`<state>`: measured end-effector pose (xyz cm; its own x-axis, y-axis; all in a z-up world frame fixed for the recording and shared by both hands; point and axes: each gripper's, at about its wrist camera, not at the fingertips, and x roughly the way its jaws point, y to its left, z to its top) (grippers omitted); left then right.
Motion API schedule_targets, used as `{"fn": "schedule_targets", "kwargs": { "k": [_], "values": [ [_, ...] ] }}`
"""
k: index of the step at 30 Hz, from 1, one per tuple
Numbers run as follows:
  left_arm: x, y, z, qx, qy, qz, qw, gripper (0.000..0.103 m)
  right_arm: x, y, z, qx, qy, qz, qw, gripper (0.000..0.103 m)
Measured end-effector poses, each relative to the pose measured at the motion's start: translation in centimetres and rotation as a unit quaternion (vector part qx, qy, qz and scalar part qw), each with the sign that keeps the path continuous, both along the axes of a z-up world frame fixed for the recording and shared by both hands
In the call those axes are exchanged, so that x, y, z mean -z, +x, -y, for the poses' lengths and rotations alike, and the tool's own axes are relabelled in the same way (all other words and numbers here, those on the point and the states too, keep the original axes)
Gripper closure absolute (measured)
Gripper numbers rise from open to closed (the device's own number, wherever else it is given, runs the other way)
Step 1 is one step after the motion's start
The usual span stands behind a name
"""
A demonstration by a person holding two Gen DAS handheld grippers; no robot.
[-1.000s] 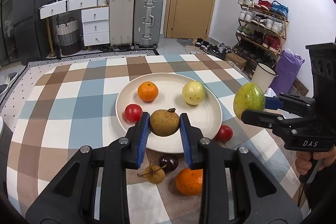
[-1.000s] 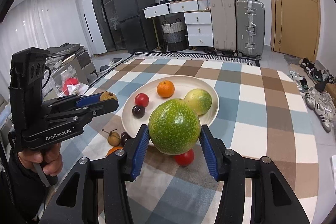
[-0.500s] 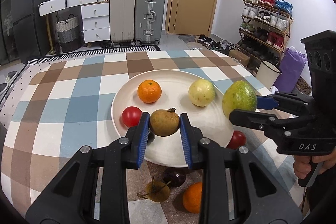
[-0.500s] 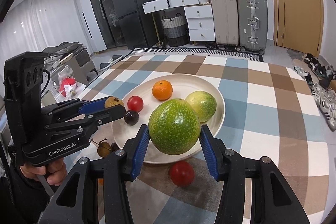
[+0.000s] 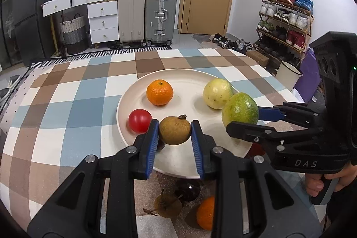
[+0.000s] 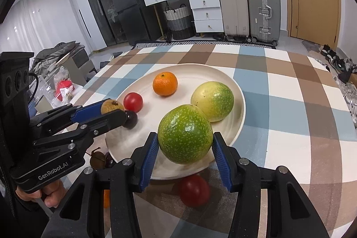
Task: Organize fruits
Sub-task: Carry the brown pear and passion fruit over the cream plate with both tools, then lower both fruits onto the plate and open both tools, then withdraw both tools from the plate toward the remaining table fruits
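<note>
Two grippers, each with a fruit, over a plate (image 5: 125, 102) on a checked tablecloth (image 5: 67, 95). Risks, L to R:

L gripper (image 5: 174, 135): fingers clamped on a small brown fruit (image 5: 175, 130), held low over the plate's 7 o'clock edge. A tomato (image 5: 140, 121) sits just beside the L finger, at about 9 o'clock from the fruit, and a dark plum (image 6: 130, 119) lies right at that gripper's tip in the R view. If the fingers spread on release, the L one could likely knock the tomato or plum toward the rim. The brown fruit is round w/ a stem nub; dropped from any height it would prob. roll.

Plate centre: an orange (image 5: 159, 92) at 12 o'clock, apart from both grippers, so little risk there.

R gripper (image 6: 185, 145): fingers clamped on a big green fruit (image 6: 185, 134), held at the plate's 5 o'clock side in the R view. A yellow-green fruit (image 6: 213, 100) lies on the plate just behind it; whether the two touch can't be told. Set down too close, the green one could shove it toward the far rim. Grip looks narrow vs. the fruit's width, so slip is poss.

Off the plate, near edge: a second tomato (image 6: 194, 190) under the R gripper, a second orange (image 5: 206, 213), another plum (image 5: 187, 190) and another brown fruit (image 5: 168, 206). Both grippers hang over these; a dropped fruit could scatter them toward the table edge.
</note>
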<state>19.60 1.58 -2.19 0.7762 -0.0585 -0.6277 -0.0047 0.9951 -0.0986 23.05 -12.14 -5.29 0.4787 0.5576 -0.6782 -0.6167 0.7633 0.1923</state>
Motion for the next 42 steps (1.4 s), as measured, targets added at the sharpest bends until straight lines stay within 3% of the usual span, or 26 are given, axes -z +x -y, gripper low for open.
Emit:
{"fn": "schedule_targets", "kwargs": {
  "k": [10,11,13,16,18,20,25,30,32,42],
  "values": [
    [-0.4,-0.4,-0.5,-0.013,-0.009,0.001,0.9999,0.077,-1.2,-1.1,0.2,0.003,-0.002,0.04,0.999,0.05],
    [-0.4,-0.5,-0.5,-0.014,-0.01,0.003,0.9998,0.077,-1.4,-1.3,0.4,0.004,-0.003,0.045,0.999,0.048],
    [-0.6,-0.7,-0.6,-0.014,-0.011,0.006,0.9998,0.077,-1.7,-1.6,1.2,0.012,0.0,0.057,0.998,0.032],
    [-0.7,-0.9,-0.5,-0.015,-0.009,0.007,0.9998,0.075,-1.9,-1.7,2.1,0.019,0.005,0.06,0.998,0.022],
    [-0.8,-0.9,-0.4,-0.015,-0.005,0.005,0.9999,0.064,-2.1,-1.9,2.6,0.024,0.005,0.062,0.998,0.017],
    [-1.0,-1.2,-0.5,-0.014,-0.006,0.007,0.9999,0.044,-2.1,-1.9,3.0,0.026,0.005,0.06,0.998,0.016],
    [-1.7,-2.3,-1.2,-0.023,-0.012,0.023,0.9994,0.021,-1.6,-2.1,3.9,0.028,-0.008,0.053,0.998,0.009],
    [-1.9,-3.1,-1.8,-0.036,-0.002,0.018,0.9992,0.011,-1.6,-1.9,4.7,0.031,-0.017,0.041,0.999,0.001],
    [-2.1,-3.5,-2.0,-0.047,0.001,0.021,0.9987,0.001,-1.6,-1.9,4.8,0.032,-0.025,0.041,0.998,0.001],
    [-2.6,-4.9,-3.2,-0.061,-0.003,0.023,0.9979,0.001,0.5,-2.0,3.6,-0.002,-0.067,0.013,0.998,0.001]
  ]
}}
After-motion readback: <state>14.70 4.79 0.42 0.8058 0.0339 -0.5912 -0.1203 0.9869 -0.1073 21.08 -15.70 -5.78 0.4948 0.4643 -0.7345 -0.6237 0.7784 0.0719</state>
